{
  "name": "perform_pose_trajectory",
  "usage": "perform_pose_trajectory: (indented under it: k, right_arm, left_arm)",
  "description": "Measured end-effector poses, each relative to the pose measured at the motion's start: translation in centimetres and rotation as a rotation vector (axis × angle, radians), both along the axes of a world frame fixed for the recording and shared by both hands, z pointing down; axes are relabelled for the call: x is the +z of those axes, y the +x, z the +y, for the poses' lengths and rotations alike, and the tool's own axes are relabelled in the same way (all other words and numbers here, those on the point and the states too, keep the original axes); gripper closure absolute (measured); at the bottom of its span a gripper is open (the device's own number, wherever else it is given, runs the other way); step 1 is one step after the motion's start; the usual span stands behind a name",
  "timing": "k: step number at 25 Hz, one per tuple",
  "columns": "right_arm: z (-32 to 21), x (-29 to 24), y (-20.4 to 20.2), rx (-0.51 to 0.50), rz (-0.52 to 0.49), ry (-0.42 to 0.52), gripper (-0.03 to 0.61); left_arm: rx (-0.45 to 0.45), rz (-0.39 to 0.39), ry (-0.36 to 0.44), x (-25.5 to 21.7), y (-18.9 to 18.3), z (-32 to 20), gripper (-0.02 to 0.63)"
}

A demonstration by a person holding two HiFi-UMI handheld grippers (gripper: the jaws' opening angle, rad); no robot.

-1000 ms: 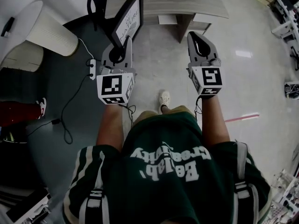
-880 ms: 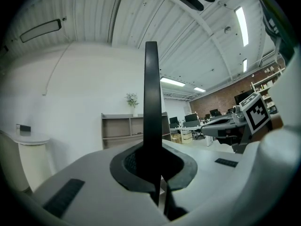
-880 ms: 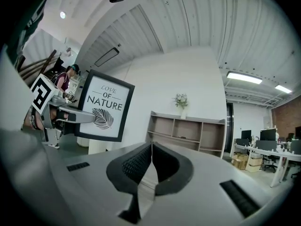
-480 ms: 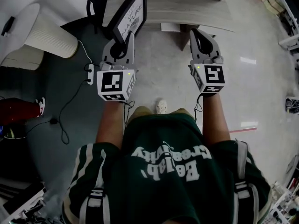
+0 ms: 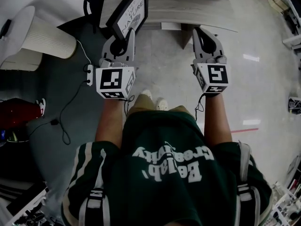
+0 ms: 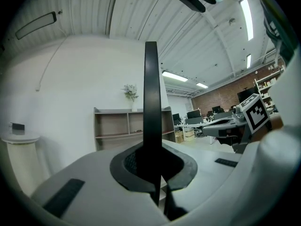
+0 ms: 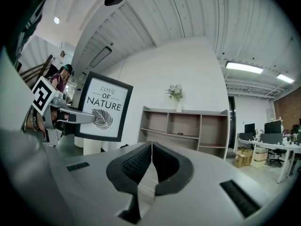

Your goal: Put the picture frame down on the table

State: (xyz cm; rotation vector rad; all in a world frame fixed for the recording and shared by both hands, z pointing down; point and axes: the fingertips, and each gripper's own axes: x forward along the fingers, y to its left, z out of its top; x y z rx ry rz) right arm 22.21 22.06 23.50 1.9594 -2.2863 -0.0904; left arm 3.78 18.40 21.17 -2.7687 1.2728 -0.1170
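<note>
The picture frame is black with a white print reading "Love of Nature". My left gripper is shut on its lower edge and holds it upright in the air. In the left gripper view the frame shows edge-on, rising from between the jaws. The right gripper view shows the frame's face at the left. My right gripper is shut on nothing, level with the left one. The grey wooden table lies just ahead; the frame's top overlaps its front left edge.
A white ribbed cylinder stands at the left on dark flooring. A power strip and cables lie beside it. A black bag sits by the table's left end. A plant tops the shelf unit.
The person has stepped forward. Both grippers and the frame have moved nearer the table, and the frame now reaches over its front edge.
</note>
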Motion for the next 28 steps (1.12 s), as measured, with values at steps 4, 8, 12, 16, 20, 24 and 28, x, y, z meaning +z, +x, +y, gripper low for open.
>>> perform_pose_trajectory:
  k: [4,8,12,16,20,24,28]
  right_arm:
    - [-1.9,0.2,0.6,0.004,-0.011,0.011,0.545]
    - [-4.3,0.8,-0.4,-0.014,-0.008,0.004,0.545]
    - [-7.7,1.3,-2.1,-0.039,-0.003,-0.002,0.545]
    - [-12.3,1.5,-4.1,-0.066,-0.007,-0.014,0.545]
    - [-17.5,1.7,-6.3,-0.083,-0.003,-0.032,0.545]
    - [-22.4,1.5,-8.2,-0.098,-0.004,-0.026,0.545]
    - [-23.4,1.0,-9.1,-0.103,-0.003,-0.011,0.545]
  left_arm:
    - [0.001,-0.004,-0.004,0.7,0.1,-2.0,0.587]
    - [0.003,-0.006,-0.006,1.6,-0.3,-4.3,0.588]
    - [-0.004,0.000,-0.013,2.3,-1.3,-7.3,0.587]
    - [-0.012,-0.005,-0.014,2.7,-2.6,-11.4,0.586]
    - [-0.006,-0.011,-0.013,3.0,-4.3,-16.2,0.588]
    - [0.005,-0.014,-0.001,3.2,-5.6,-20.8,0.588]
    - [0.021,-0.023,0.013,3.2,-6.0,-21.6,0.588]
